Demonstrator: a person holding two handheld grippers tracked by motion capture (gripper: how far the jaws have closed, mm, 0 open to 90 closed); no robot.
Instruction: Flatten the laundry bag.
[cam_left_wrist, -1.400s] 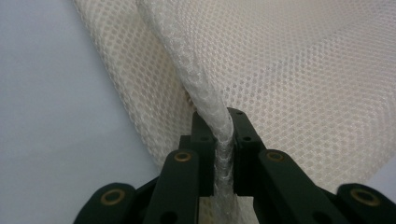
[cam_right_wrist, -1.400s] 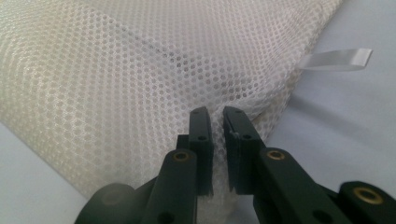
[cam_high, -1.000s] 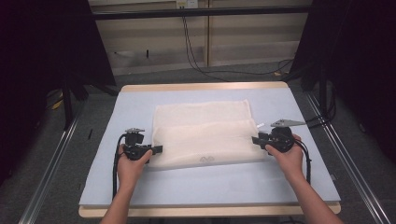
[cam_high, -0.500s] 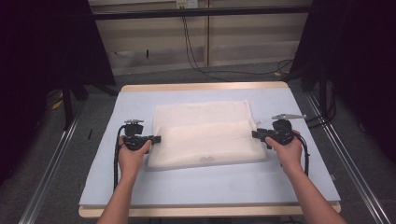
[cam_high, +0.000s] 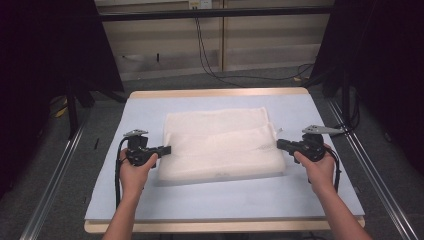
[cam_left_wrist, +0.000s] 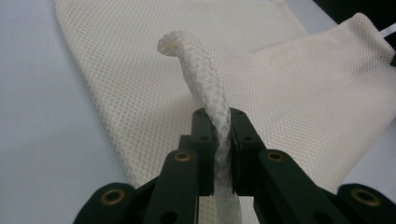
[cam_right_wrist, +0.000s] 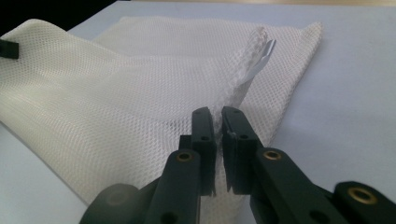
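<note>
Two hand-held grippers pinch opposite ends of a white mesh bag on a pale blue table.

From the high view, we see the mesh bag (cam_high: 220, 142) lying folded on the table (cam_high: 225, 200). The left gripper (cam_high: 167, 149) meets the bag's left edge and the right gripper (cam_high: 280, 144) its right edge, each gripper in one hand, so the bag stretches between the two sets of fingertips. In the left gripper view, we see the black jaws having just closed, clamped on a bunched ridge of mesh (cam_left_wrist: 205, 88) that rises beyond the fingertips, with the flat bag spreading past it. In the right gripper view, we see the jaws having just closed too, nipping a thin fold of mesh (cam_right_wrist: 247, 65) between them; the bag lies ahead and to their left.
</note>
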